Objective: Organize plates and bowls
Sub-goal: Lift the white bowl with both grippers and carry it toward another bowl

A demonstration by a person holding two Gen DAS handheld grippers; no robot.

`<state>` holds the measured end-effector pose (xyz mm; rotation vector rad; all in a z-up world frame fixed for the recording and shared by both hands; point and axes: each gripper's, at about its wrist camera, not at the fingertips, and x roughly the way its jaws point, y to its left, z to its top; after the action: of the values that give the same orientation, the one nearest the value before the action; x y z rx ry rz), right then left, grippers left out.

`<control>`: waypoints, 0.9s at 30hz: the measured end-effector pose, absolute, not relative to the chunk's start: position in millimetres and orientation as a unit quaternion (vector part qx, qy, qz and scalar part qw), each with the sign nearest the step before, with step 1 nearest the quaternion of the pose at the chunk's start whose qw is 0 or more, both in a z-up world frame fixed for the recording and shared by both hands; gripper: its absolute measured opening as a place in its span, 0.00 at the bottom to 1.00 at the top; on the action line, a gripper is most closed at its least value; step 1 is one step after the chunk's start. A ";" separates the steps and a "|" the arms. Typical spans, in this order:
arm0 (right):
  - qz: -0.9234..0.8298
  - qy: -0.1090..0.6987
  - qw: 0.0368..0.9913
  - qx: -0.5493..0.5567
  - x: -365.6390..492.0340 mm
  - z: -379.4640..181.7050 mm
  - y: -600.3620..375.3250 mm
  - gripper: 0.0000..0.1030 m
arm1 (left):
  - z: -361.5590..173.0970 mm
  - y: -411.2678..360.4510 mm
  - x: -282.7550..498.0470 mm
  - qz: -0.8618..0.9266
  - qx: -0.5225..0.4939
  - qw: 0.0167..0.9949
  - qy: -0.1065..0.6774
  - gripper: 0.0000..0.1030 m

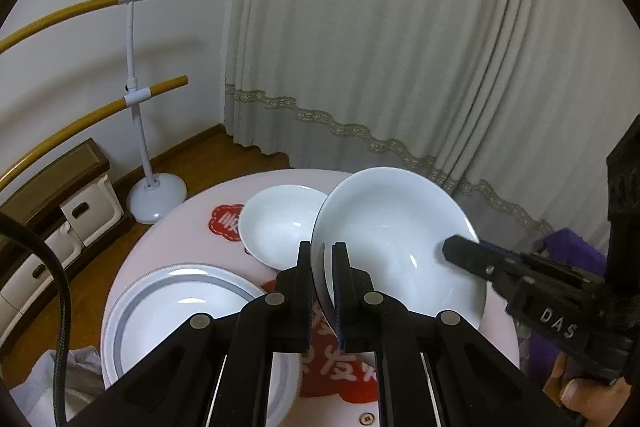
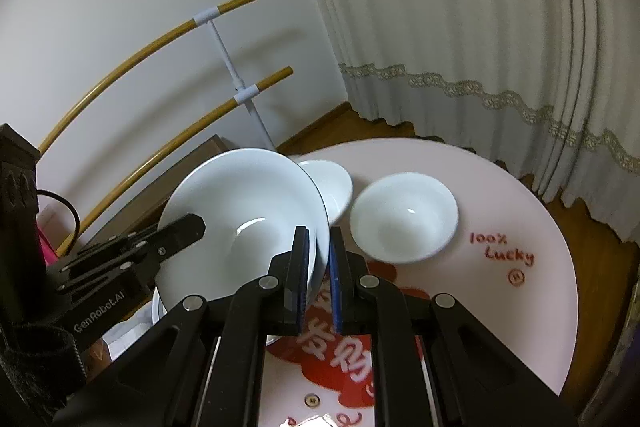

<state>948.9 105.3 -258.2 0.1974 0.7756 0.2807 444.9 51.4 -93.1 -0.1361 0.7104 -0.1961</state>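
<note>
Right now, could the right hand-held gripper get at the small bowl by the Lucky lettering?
Probably not yet: the right hand-held gripper is shut on the big bowl. The small bowl itself sits uncovered.

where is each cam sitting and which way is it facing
Left wrist: rides the left claw, looking forward and down at the round table; shows its own fingers clamped on the large bowl, the right claw and a hand.
Right wrist: rides the right claw, facing the same table from the other side; shows its fingers on the bowl's rim and the left claw.
Shared: the bowl held by both claws, table, curtain.
</note>
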 end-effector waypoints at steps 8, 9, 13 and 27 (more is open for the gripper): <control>0.136 0.376 0.913 0.077 992.6 -252.3 120.6 0.09 | -100.5 68.3 476.5 -0.090 -0.082 0.924 0.362 0.06; 0.136 0.380 0.912 0.075 999.6 -255.2 122.7 0.09 | -103.4 70.3 484.5 -0.085 -0.081 0.923 0.367 0.06; 0.133 0.395 0.907 0.062 1020.7 -272.8 128.7 0.09 | -113.3 70.9 501.3 -0.075 -0.078 0.921 0.374 0.06; 0.118 0.448 0.885 0.045 1081.1 -333.8 130.0 0.09 | -141.0 55.6 577.9 -0.065 -0.072 0.908 0.407 0.06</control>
<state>1081.1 130.0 -333.8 0.0932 0.9318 0.2453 577.9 55.6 -141.0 -0.1493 0.8403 -0.1344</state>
